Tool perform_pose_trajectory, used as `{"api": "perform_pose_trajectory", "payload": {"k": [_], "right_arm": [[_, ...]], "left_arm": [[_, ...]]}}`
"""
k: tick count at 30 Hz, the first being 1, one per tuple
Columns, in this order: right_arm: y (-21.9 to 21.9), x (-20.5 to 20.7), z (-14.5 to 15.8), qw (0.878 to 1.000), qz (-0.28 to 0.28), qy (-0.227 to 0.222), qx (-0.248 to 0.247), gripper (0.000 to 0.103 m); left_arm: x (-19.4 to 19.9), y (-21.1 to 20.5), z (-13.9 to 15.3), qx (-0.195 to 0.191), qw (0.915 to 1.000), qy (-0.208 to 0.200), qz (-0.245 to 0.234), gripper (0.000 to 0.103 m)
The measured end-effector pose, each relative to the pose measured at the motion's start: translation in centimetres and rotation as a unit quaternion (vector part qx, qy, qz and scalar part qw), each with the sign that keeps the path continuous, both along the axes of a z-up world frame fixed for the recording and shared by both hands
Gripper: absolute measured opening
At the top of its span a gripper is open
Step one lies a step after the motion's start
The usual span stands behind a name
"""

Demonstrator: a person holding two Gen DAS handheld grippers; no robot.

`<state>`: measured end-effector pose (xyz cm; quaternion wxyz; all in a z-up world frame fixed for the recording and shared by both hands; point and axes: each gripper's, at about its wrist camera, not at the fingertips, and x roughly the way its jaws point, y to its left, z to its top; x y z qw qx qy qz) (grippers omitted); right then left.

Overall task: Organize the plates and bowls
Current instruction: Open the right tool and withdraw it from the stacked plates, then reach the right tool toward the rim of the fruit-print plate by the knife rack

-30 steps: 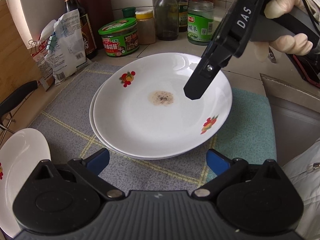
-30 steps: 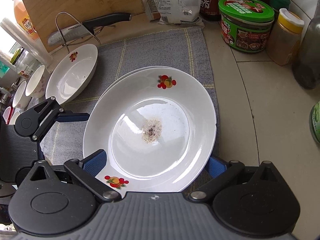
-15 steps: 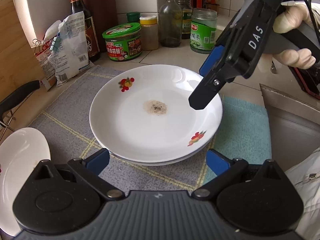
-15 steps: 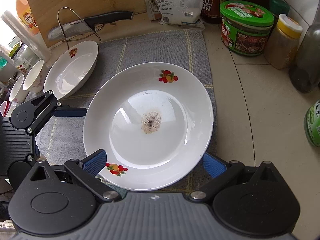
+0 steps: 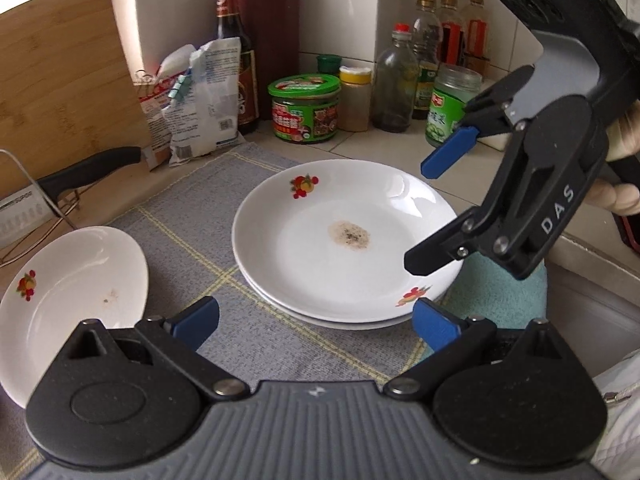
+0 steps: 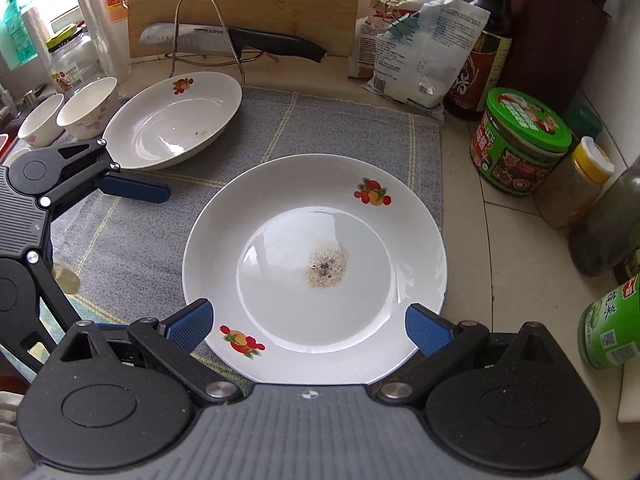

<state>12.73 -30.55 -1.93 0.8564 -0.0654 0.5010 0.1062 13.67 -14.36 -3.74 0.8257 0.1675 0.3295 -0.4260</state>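
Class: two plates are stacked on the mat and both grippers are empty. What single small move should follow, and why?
Probably send the left gripper, which is open, toward the lone plate at the mat's left edge. It sits apart from the stacked plates, while the right gripper hangs open above that stack.

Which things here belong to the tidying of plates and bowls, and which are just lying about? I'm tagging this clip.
Part of the job:
stacked plates
single plate
two small bowls
left hand-held gripper, open
right hand-held gripper, open

Just lying about:
knife
cutting board
green-lidded jar
soy sauce bottle
packets
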Motion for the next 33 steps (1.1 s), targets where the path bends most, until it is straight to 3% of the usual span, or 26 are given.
{"api": "perform_pose_trajectory", "payload": {"k": [8, 15, 22, 33], "right_arm": [[3.7, -0.3, 0.1, 0.996, -0.008, -0.076, -0.048, 0.103], [7.1, 0.7, -0.9, 0.996, -0.039, -0.076, 0.002, 0.103], [10.1, 2.3, -0.2, 0.995, -0.056, -0.083, -0.008, 0.103], [12.4, 5.3, -0.7, 0.998, -0.040, -0.049, 0.012, 0.103]], "left_arm": [[-0.8, 4.0, 1.0, -0.039, 0.9916, -0.018, 0.122, 0.102], [0.5, 8.5, -0.2, -0.006, 0.9722, -0.011, 0.234, 0.102], [1.7, 12.3, -1.8, -0.003, 0.9699, 0.006, 0.244, 0.102], [4.1, 11.8, -4.2, 0.012, 0.9675, 0.035, 0.250, 0.102]]}}
